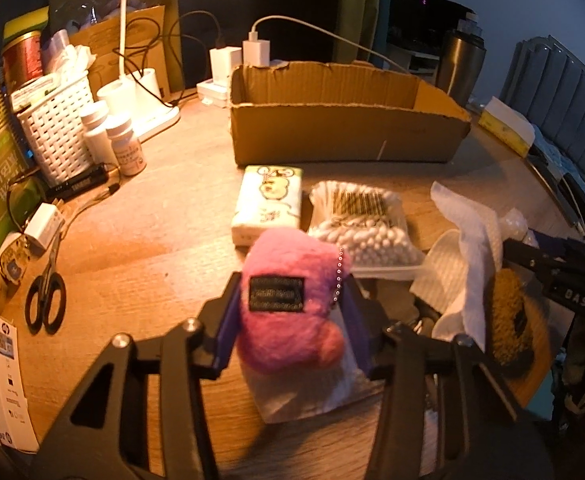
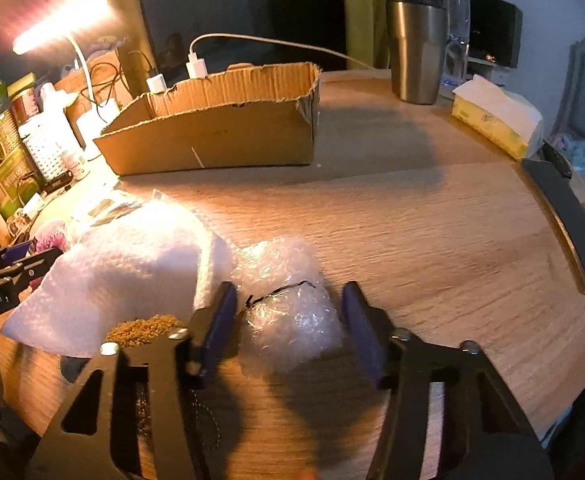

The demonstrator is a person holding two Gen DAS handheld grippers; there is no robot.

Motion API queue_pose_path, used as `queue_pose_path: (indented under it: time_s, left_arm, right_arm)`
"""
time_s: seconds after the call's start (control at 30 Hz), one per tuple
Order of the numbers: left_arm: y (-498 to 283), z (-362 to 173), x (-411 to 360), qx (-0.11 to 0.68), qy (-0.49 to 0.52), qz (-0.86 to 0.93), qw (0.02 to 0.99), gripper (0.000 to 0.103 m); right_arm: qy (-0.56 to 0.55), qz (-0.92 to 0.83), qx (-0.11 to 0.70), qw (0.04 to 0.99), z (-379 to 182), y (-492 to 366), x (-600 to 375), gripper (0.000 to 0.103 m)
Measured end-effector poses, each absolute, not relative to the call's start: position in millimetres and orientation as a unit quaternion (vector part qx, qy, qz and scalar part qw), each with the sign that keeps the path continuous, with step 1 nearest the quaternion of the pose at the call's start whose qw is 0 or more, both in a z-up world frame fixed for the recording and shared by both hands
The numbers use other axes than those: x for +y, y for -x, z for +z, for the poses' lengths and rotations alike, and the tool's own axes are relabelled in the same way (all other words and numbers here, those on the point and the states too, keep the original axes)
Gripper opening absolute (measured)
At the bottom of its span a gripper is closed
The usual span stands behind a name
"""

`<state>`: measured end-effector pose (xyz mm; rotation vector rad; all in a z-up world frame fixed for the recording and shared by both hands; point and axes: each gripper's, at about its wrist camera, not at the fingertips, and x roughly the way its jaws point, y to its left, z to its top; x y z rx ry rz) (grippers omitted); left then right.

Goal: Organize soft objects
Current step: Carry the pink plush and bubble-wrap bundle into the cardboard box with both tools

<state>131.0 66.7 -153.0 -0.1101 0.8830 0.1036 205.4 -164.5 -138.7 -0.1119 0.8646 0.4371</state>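
the left tool (image 1: 292, 312) squeezed the pink plush toy (image 1: 288, 300); the right tool (image 2: 290, 320) was open around the bubble wrap (image 2: 288, 300).
the toy was lifted above the surface (image 1: 152, 220), likely so it could go into the cardboard box (image 1: 344, 136) behind it.

Pink plush toy (image 1: 288, 312) with a black patch; behind it, a brown cardboard box (image 1: 344, 132) on the wood-grain worktop (image 1: 164, 220); white woven basket (image 1: 58, 136).

A desk lamp (image 2: 58, 24) is flaring warm glare (upper left), leaving fisheye edges dim, bent and softly blurring.
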Motion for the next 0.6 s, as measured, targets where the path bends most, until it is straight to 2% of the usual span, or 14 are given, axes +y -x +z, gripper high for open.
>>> queue_pose_path:
  time_s: [0.17,0.6]
  left_arm:
    - [-132.1,-149.4,65.7,0.425,0.056,0.044,0.903,0.046]
    - [-132.7,-120.0,61.5,0.392,0.062,0.043,0.917,0.046]
  right_arm:
    - [0.063,0.218,0.413,0.882,-135.2,-206.4,-161.5,0.047]
    - [0.067,0.223,0.381,0.895,-101.4,-211.5,-161.3,0.046]
